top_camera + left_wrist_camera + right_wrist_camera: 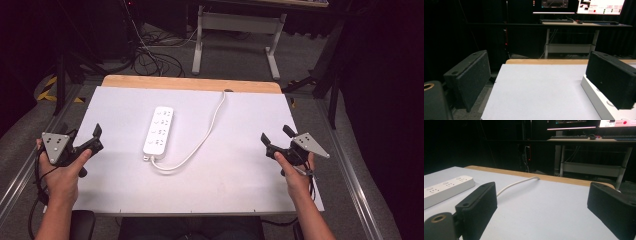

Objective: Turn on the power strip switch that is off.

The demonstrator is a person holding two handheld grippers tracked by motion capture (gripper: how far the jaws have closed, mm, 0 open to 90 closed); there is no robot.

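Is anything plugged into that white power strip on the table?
No, in the high view every socket of the power strip is bare, and only its own cord trails from its near end toward the table's far edge.

No text, brand or number can be read anywhere. The monitor [601,6] at the 1 o'clock edge of the left gripper view shows a bright window with a red line of characters and small coloured dots, all too blurred to make out; a darker screen [554,3] beside it carries faint marks that cannot be read. In the right gripper view the same bright screen [617,123] sits at 1 o'clock, again illegible. The white power strip [159,129] on the bench bears only socket markings, with no legible label.
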